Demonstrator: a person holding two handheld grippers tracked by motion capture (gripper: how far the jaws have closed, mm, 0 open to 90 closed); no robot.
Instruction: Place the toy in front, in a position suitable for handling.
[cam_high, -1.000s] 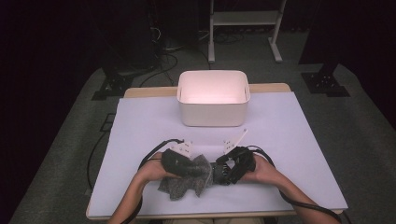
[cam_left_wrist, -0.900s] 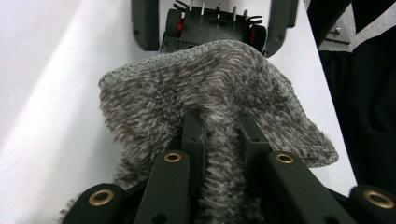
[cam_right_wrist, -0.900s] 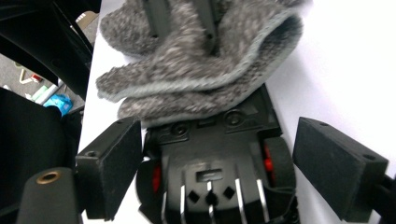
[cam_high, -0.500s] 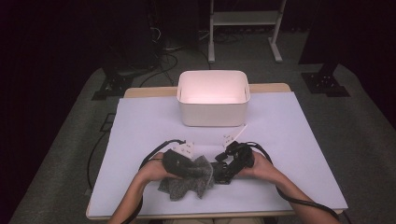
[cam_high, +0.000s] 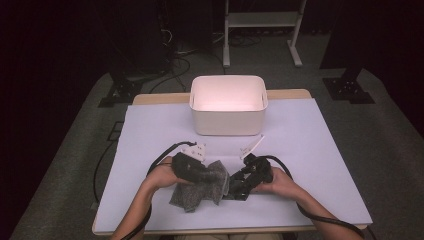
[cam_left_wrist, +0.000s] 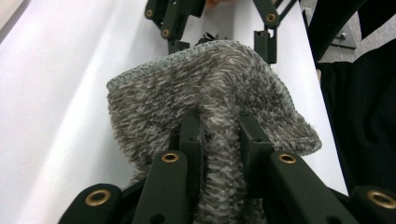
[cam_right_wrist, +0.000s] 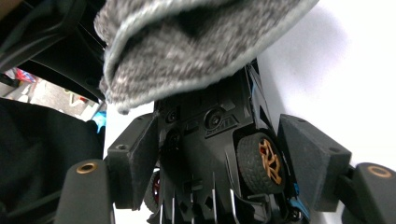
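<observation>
A grey flecked cloth (cam_high: 197, 189) lies bunched on the white table near the front edge. My left gripper (cam_high: 214, 176) is shut on a fold of the cloth (cam_left_wrist: 205, 88), which stands pinched between its jaws (cam_left_wrist: 219, 126). A black toy car (cam_high: 235, 191) with orange wheel hubs sits at the cloth's right edge, its underside (cam_right_wrist: 210, 154) turned toward the right gripper's camera. My right gripper (cam_right_wrist: 217, 135) has just been closing, with the car between its pads and the cloth (cam_right_wrist: 196, 46) draped over the car's far end. The right gripper (cam_high: 240, 185) points down and left at the cloth.
A white open bin (cam_high: 227, 122) stands at the table's far middle. The white sheet (cam_high: 320, 150) runs bare to either side of the hands. Both gripper cables trail over the front edge. Dark floor and stands lie beyond the table.
The right gripper has tilted a little, its jaws now reaching further down and left against the cloth's edge. The left hand and the cloth have hardly moved.
</observation>
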